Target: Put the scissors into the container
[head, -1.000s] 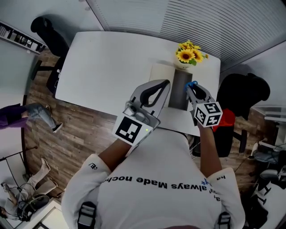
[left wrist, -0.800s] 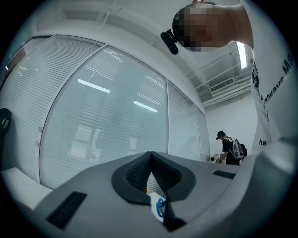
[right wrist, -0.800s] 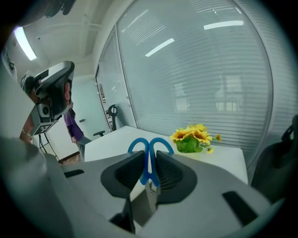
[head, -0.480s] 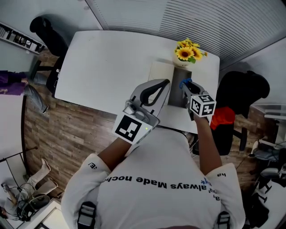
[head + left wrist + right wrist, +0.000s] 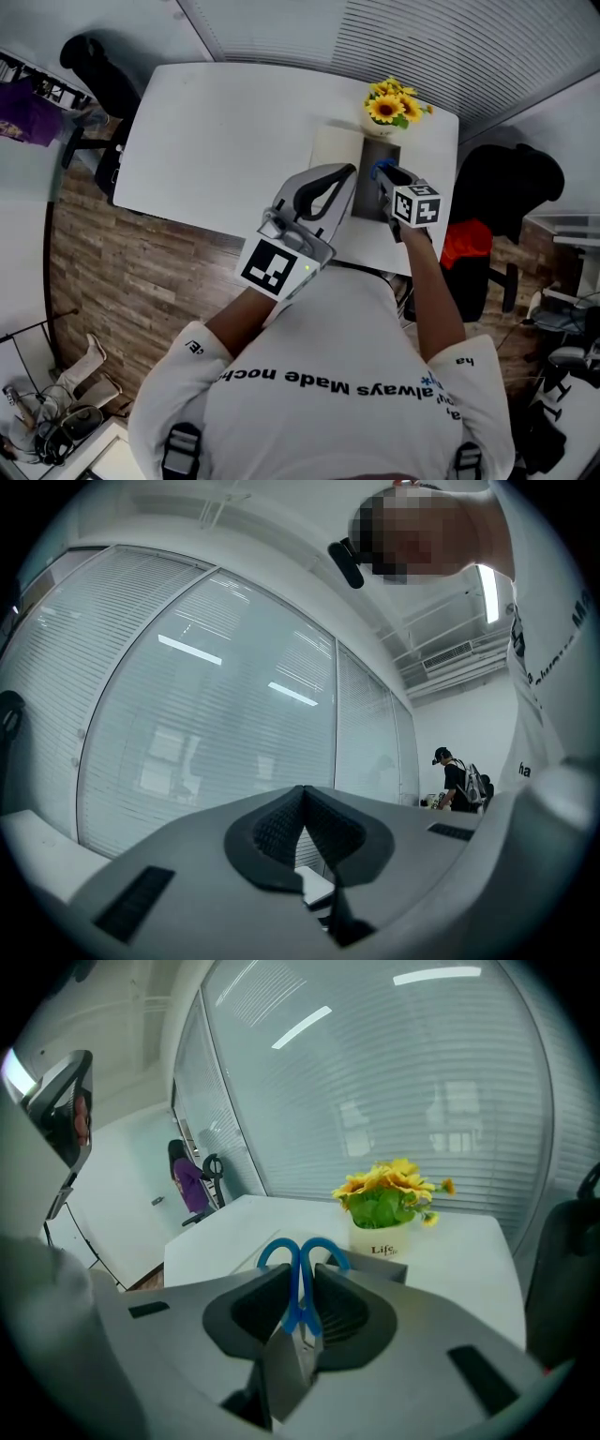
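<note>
Here we are at the carry-and-place step. Our right gripper (image 5: pixel 382 178) has its fingers clamped on the scissors (image 5: pixel 378 170), and the right gripper view shows it plainly: the blades are pinched between the pads and the blue handle loops poke out ahead of the gripper (image 5: pixel 300 1279). So the scissors (image 5: pixel 301 1302) are up off the surface (image 5: pixel 234 131), held in the air right over the dark container (image 5: pixel 366 197).

That container (image 5: pixel 380 1265) sits just beyond the handles, with the pot of yellow flowers (image 5: pixel 386 1232) close behind it. From the head view we judge the scissors to be above the container's opening, though we cannot tell how high.

On the other side, the left gripper (image 5: pixel 345 178) hangs just beside the container with its fingers pressed together on nothing. The left gripper view confirms the pads (image 5: pixel 281 827) meet with no object between them.

What does the next move call for? We'd say tip the handles down into the opening, lower until the scissors are well inside, then spread the right fingers. The flower pot is near, so we'd want to keep the travel short and straight. The left gripper could steady the container's wall if it wobbles.
</note>
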Action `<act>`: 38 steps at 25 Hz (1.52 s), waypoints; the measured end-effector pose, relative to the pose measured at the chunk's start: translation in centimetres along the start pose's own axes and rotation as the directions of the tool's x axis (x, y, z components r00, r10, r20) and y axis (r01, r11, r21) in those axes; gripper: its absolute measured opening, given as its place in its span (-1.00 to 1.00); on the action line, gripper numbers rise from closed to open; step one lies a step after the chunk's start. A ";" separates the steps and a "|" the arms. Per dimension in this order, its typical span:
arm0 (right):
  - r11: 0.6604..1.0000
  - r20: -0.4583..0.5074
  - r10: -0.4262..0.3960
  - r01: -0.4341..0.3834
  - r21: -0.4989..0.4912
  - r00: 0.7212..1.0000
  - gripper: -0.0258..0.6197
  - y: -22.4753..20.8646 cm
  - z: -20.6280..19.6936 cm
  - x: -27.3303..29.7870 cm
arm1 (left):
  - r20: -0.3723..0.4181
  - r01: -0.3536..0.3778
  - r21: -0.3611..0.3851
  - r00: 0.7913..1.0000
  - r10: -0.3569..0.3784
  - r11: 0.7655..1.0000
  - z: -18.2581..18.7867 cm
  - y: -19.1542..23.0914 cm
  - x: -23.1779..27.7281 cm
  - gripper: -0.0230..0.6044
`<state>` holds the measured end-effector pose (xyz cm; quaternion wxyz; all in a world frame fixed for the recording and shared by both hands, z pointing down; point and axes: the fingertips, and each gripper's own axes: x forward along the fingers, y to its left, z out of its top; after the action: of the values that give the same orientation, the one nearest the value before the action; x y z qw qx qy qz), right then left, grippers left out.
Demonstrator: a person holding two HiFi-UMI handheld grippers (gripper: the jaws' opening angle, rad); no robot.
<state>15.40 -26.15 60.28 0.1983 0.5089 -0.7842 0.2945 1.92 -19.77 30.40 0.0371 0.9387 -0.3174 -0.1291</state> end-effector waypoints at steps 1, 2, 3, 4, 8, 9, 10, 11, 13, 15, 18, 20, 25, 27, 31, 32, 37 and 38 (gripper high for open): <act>1.000 -0.006 -0.001 0.001 0.006 1.000 -0.64 -0.1 -0.1 0.2 | 0.001 0.001 -0.001 1.000 -0.001 1.000 0.0 0.0 0.0 -0.87; 1.000 -0.013 -0.002 0.002 0.011 1.000 -0.64 -0.2 -0.3 0.5 | 0.002 0.002 -0.001 1.000 -0.002 1.000 0.1 0.0 -0.1 -0.87; 1.000 -0.021 -0.004 0.005 0.017 1.000 -0.64 -0.3 -0.4 0.7 | 0.003 0.003 -0.001 1.000 -0.003 1.000 0.1 0.0 -0.1 -0.87; 1.000 -0.030 -0.007 0.008 0.024 1.000 -0.64 -0.5 -0.6 1.0 | 0.003 0.004 -0.002 1.000 -0.004 1.000 0.2 -0.1 -0.1 -0.87; 0.999 -0.063 -0.017 0.019 0.046 0.998 -0.64 -1.3 -1.3 1.8 | 0.008 0.008 -0.001 1.000 -0.008 1.000 0.4 -0.2 -0.2 -0.87; 0.999 -0.072 -0.018 0.021 0.050 0.997 -0.64 -1.4 -1.4 2.0 | 0.007 0.007 -0.001 1.000 -0.007 1.000 0.3 -0.2 -0.2 -0.87; 0.998 -0.081 -0.019 0.023 0.055 0.997 -0.64 -1.6 -1.5 2.2 | 0.007 0.006 -0.001 1.000 -0.006 1.000 0.3 -0.1 -0.3 -0.87; 0.998 -0.089 -0.020 0.025 0.061 0.996 -0.64 -1.7 -1.7 2.5 | 0.006 0.005 -0.002 1.000 -0.005 1.000 0.3 -0.1 -0.3 -0.87; 0.997 -0.101 -0.022 0.029 0.071 0.995 -0.64 -2.0 -1.9 2.8 | 0.006 0.003 -0.004 1.000 -0.003 1.000 0.2 -0.1 -0.3 -0.87; 0.996 -0.113 -0.023 0.031 0.078 0.993 -0.64 -2.2 -2.1 3.2 | 0.008 0.000 -0.005 1.000 0.000 1.000 0.3 0.0 -0.5 -0.87; 0.995 -0.133 -0.023 0.035 0.091 0.991 -0.64 -2.5 -2.6 3.8 | 0.011 -0.003 -0.003 1.000 0.003 1.000 0.4 0.1 -0.5 -0.87; 0.994 -0.144 -0.022 0.037 0.102 0.989 -0.64 -2.6 -3.0 4.2 | 0.010 -0.005 -0.005 1.000 0.005 1.000 0.4 0.1 -0.6 -0.87; 0.992 -0.162 -0.022 0.042 0.118 0.987 -0.64 -2.8 -3.3 5.1 | 0.007 -0.004 -0.011 1.000 0.004 1.000 0.3 0.3 -0.7 -0.87; 0.991 -0.175 -0.023 0.046 0.127 0.984 -0.64 -2.9 -3.5 5.6 | 0.006 -0.005 -0.010 1.000 0.005 1.000 0.3 0.5 -0.7 -0.87; 0.988 -0.204 -0.023 0.054 0.148 0.979 -0.64 -3.2 -4.1 6.3 | 0.003 -0.008 -0.010 1.000 0.008 1.000 0.2 0.9 -0.7 -0.87; 0.987 -0.209 -0.023 0.056 0.153 0.978 -0.64 -3.3 -4.2 6.4 | 0.002 -0.009 -0.011 1.000 0.009 1.000 0.2 1.0 -0.7 -0.87; 0.983 -0.233 -0.025 0.067 0.173 0.972 -0.64 -3.6 -4.7 7.1 | -0.003 -0.017 -0.020 1.000 0.017 1.000 -0.1 1.4 -0.6 -0.87; 0.982 -0.239 -0.026 0.069 0.176 0.971 -0.64 -3.7 -4.8 7.3 | -0.004 -0.017 -0.020 1.000 0.017 1.000 -0.1 1.4 -0.6 -0.87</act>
<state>15.91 -29.08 69.25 0.2495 0.5051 -0.7122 0.4187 0.65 -20.56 30.84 0.0482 0.9359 -0.3239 -0.1301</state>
